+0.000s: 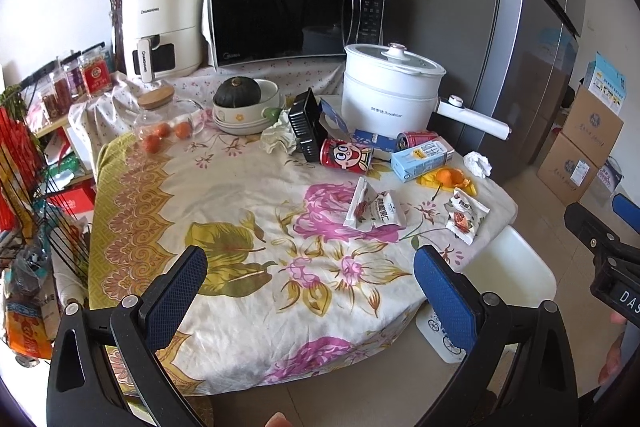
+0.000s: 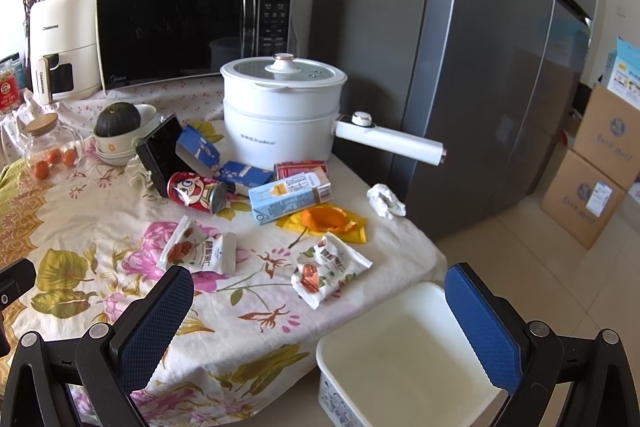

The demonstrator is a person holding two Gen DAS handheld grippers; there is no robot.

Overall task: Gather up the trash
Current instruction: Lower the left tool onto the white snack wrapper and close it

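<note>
Bright, sharp daylight; fisheye-warped edges

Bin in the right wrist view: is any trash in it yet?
No, the white bin beside the table shows only a bare inside, while the wrappers and cans lie on the tablecloth.

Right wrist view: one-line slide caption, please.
Open right gripper hovers over floral tablecloth strewn with snack wrappers, milk carton and red can, above an empty white bin.

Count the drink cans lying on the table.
2. The red cartoon-face metal can lies on its side by the black tray; a second red metal can lies behind the blue milk carton, partly hidden. More may be hidden.
</note>
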